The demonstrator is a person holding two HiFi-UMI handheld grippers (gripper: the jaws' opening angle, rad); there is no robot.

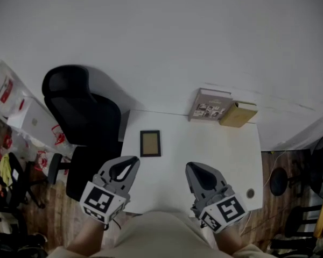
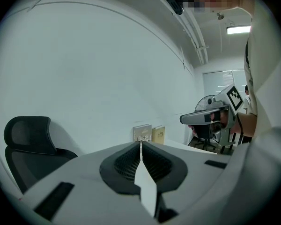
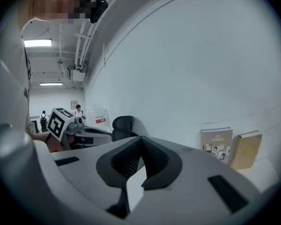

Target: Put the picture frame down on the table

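The dark-edged picture frame (image 1: 150, 143) lies flat near the white table's (image 1: 204, 160) left edge.

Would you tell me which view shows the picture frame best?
The head view: the picture frame lies flat on the white table, fully visible. Neither gripper view shows it.

The frame (image 1: 150, 143) lies flat on the bench (image 1: 204, 160) near its left edge. Two books (image 1: 210, 105) stand at the far edge, right of centre, side by side. A chair (image 1: 81, 112) sits left of the bench.
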